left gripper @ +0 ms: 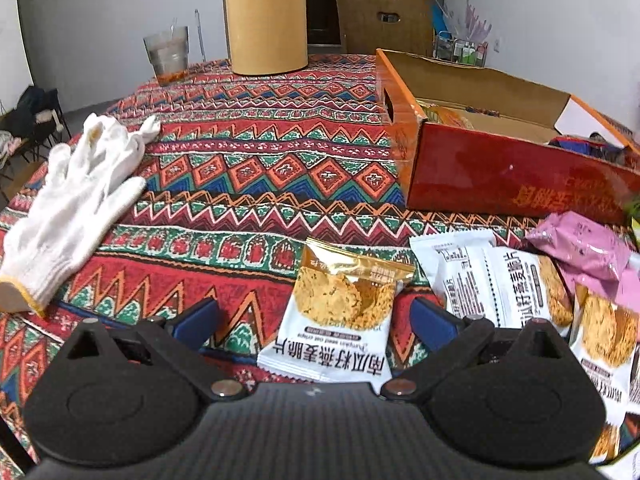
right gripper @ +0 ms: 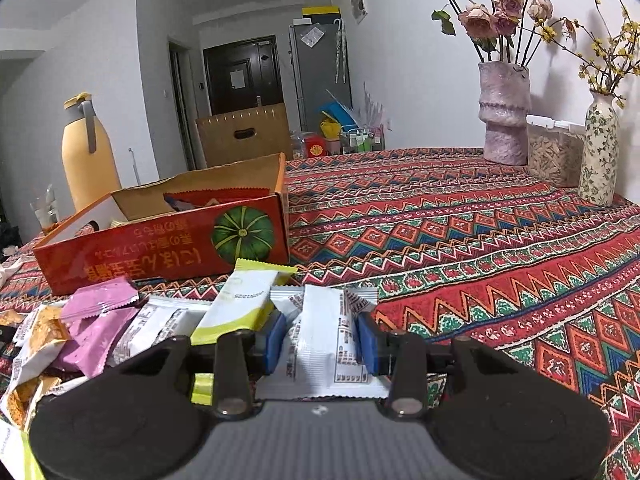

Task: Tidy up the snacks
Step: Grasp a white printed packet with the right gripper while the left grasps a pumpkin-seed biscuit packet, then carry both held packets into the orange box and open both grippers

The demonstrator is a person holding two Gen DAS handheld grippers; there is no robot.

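My left gripper (left gripper: 316, 316) is open, its blue pads on either side of an oat-crisp snack packet (left gripper: 340, 316) lying on the patterned tablecloth. More white packets (left gripper: 500, 284) and a pink packet (left gripper: 580, 244) lie to its right. The red snack box (left gripper: 500, 176) stands open beyond them. My right gripper (right gripper: 322, 340) is shut on a white snack packet (right gripper: 326, 336), pinched between the blue pads. A yellow-green and white packet (right gripper: 244, 300) and pink packets (right gripper: 100, 320) lie left of it, with the red box (right gripper: 160, 240) behind.
A white glove (left gripper: 76, 200) lies at the left. A yellow thermos (left gripper: 264, 20) and a glass (left gripper: 168, 54) stand at the far edge. Two flower vases (right gripper: 506, 112) and a seed jar (right gripper: 554, 152) stand far right. The tablecloth (right gripper: 480, 240) spreads right of the box.
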